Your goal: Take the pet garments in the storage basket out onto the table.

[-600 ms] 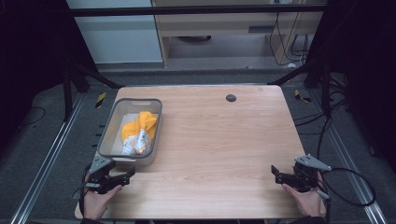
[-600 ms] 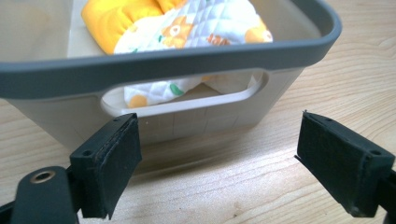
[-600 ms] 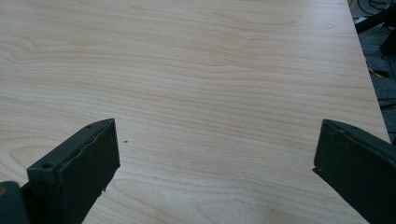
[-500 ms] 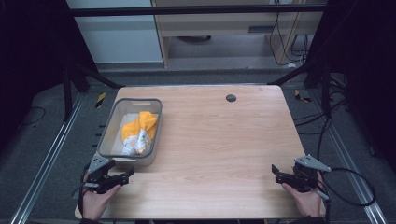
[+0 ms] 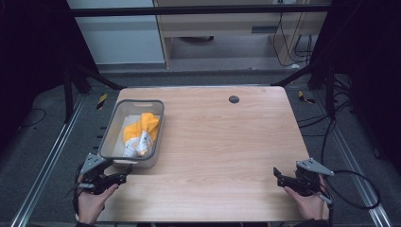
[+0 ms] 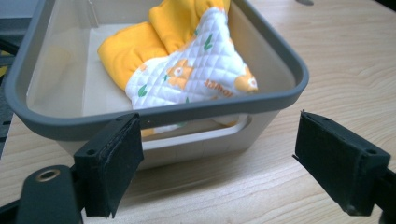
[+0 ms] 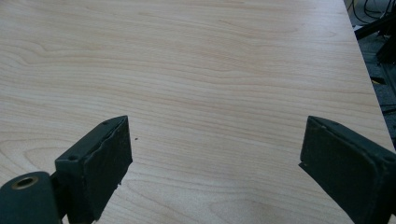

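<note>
The cloth (image 5: 140, 133) lies bunched in the bin (image 5: 109, 137), yellow on one side and white quilted with small orange and green prints on the other; in my left gripper view it (image 6: 187, 70) leans up against the bin's near wall (image 6: 196, 109), its white corner reaching just under the grey rim. The bin sits on the left part of the tabletop (image 5: 222, 151), close to the left edge, with its near short end toward me. My left gripper (image 5: 124, 176) hovers just in front of that near end, low over the wood, and its fingers (image 6: 112, 158) stand spread wide, released, with nothing between them; one of them lines up with the bin's near corner, though I cannot tell whether it touches. My right gripper (image 5: 276, 175) is well apart from the bin, at the near right corner of the tabletop, and its fingers (image 7: 100, 158) are likewise spread and holding nothing, with bare wood grain under them. A small dark round spot (image 5: 233, 99) marks the far middle of the tabletop.
</note>
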`<state>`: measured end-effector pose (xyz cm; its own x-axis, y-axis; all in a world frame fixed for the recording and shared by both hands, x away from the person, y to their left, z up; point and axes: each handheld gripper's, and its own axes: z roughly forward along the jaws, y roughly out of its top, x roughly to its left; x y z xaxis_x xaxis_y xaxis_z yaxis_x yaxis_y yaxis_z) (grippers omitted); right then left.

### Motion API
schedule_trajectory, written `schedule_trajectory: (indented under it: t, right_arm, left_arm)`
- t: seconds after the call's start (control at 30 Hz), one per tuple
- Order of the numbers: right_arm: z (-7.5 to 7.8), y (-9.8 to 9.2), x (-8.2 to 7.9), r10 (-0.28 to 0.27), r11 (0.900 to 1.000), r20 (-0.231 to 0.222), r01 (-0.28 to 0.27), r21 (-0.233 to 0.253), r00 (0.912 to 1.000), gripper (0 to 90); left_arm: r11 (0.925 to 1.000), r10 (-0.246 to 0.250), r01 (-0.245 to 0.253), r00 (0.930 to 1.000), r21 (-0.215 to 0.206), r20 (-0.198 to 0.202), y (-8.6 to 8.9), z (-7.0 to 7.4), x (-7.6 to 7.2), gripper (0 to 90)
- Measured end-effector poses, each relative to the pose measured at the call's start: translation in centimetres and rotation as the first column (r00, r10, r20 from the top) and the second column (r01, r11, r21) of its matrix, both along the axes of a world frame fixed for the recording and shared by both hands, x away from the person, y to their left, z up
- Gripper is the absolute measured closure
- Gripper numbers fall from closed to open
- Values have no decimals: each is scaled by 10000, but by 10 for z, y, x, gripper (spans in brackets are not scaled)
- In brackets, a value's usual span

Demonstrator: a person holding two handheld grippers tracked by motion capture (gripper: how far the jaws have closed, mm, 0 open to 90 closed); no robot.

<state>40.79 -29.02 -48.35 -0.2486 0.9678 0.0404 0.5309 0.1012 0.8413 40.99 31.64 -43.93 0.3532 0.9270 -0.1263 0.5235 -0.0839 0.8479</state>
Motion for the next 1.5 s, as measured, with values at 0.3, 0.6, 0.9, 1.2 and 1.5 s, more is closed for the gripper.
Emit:
schedule_trajectory:
  t: [0.3,0.6,0.9,1.2,1.5]
  right_arm:
    - [0,3,-1,118,9999,-45,-118,6,9999,89]
    - [0,3,-1,123,9999,-36,-123,13,9999,89]
    - [-1,3,-1,135,9999,-21,-135,-33,9999,89]
    - [-1,3,-1,152,9998,-33,-152,-110,9999,89]
    - [-1,3,0,188,9998,-89,-188,-79,9998,92]
  left_arm:
    - [9999,-136,136,9997,-9,179,-2,14,1,148]
    - [9992,-361,355,9989,181,312,-6,28,5,152]
    - [9989,-445,440,9986,159,292,-7,40,11,151]
    - [9987,-459,451,9985,255,311,-6,51,22,153]
    - [9969,-471,477,9988,626,-106,-9,54,41,157]
